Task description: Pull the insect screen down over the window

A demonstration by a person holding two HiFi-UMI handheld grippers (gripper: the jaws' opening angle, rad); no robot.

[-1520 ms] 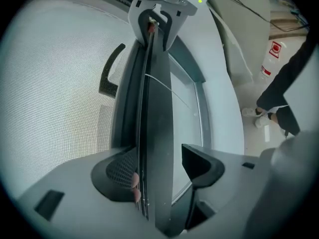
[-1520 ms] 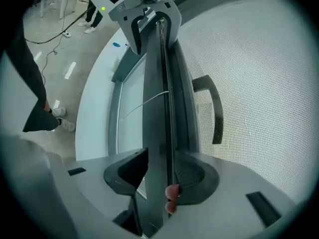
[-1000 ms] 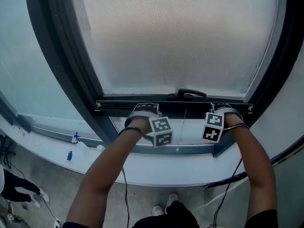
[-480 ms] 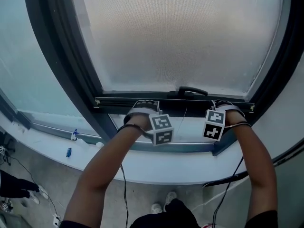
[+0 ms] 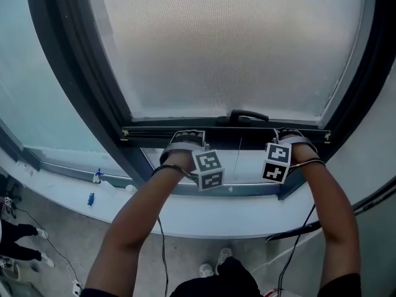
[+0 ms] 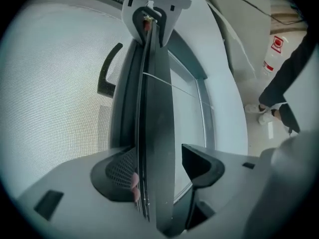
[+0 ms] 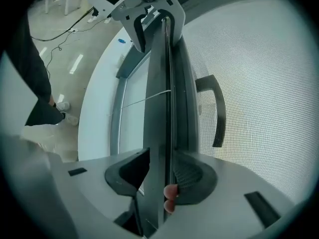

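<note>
The insect screen's grey mesh point(image 5: 229, 48) covers most of the window. Its dark bottom bar point(image 5: 223, 132) hangs just above the lower frame, with a black handle point(image 5: 249, 116) on it. My left gripper point(image 5: 185, 140) is shut on the bar left of the handle; in the left gripper view the bar point(image 6: 157, 108) runs between the jaws of this gripper point(image 6: 159, 176). My right gripper point(image 5: 291, 138) grips the bar at its right end. Its jaws have just been closing, and the bar point(image 7: 159, 83) now sits pinched in the right gripper point(image 7: 158, 176). A thin cord point(image 5: 239, 150) hangs from the bar.
A white sill point(image 5: 185, 218) runs below the dark window frame point(image 5: 93, 91), with small blue items point(image 5: 91, 200) on it. Cables trail on the floor. A person's legs point(image 5: 18, 240) show at the lower left, and a white bottle point(image 6: 275, 54) stands on the floor.
The bar and both grippers stay where they were. The person at the lower left of the head view has shifted a little.
</note>
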